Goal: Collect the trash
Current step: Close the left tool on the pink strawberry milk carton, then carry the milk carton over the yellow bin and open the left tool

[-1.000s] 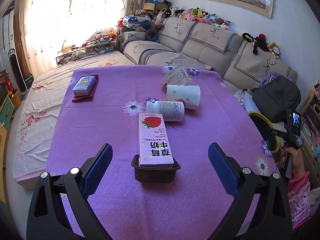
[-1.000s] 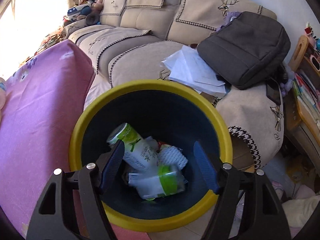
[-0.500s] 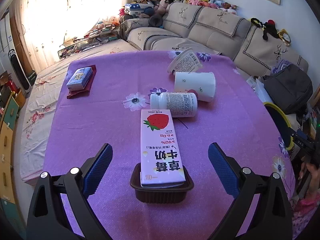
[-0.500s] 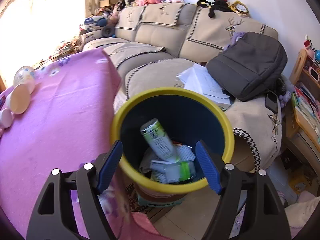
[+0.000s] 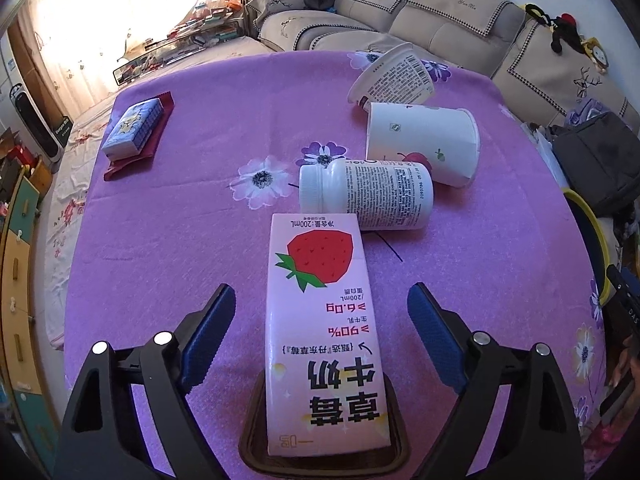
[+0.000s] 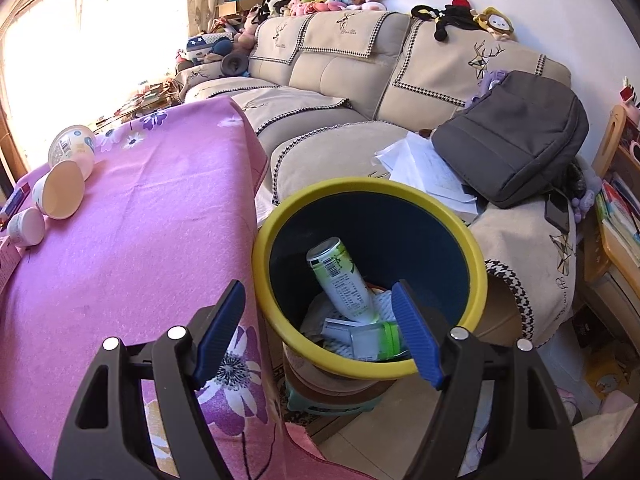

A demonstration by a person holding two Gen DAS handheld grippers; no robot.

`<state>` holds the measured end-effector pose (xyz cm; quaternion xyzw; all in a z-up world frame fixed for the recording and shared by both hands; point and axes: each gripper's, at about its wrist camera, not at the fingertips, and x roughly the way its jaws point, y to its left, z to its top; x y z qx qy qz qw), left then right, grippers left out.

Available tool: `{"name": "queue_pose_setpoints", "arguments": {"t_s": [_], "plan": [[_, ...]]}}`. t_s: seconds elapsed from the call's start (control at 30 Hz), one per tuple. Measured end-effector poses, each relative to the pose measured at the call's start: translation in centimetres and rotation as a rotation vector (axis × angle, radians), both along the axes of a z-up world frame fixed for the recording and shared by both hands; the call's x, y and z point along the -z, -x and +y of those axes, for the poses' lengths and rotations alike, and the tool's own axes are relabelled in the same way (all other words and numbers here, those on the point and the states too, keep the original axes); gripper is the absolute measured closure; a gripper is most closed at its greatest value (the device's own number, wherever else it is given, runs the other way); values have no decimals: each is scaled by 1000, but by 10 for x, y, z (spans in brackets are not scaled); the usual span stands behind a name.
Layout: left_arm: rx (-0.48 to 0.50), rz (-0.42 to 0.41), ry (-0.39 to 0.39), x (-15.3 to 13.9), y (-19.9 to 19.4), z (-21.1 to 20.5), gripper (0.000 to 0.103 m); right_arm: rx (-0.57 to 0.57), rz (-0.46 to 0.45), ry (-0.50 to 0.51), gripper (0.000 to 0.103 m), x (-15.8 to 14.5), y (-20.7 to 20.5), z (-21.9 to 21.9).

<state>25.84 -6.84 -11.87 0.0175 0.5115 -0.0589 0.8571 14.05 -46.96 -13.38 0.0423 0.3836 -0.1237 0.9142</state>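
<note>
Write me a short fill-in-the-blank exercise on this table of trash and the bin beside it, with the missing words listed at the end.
1. The pink milk carton bears a picture of a red ____.
2. The near end of the carton rests on a dark ____ tray.
3. The trash bin beside the table has a ____ rim.
4. The white bottle lies on its ____, its cap toward the white flower print.

Missing words: strawberry; brown; yellow; side

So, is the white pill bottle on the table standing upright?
No, the white pill bottle lies on its side on the purple tablecloth, cap pointing left, beside the strawberry milk carton.
</note>
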Motion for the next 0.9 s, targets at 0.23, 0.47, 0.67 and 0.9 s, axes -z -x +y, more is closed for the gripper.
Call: {"name": "queue_pose_setpoints", "arguments": {"t_s": [0.23,0.47,0.67,0.9], "plan": [[5,27,-18,7,-6,-2,27,-4,5,-14,32,4,-1,-2],[8,41,-29,13,-9,-4,42,-5,3,-16,32,4,-1,-2],[14,16,-15,5,-5,-4,53,-9,-1,-22,32,5,0,0],[32,-73,-16,-29,8,-10,53,-13,-18,-29,32,0,3,3]]}}
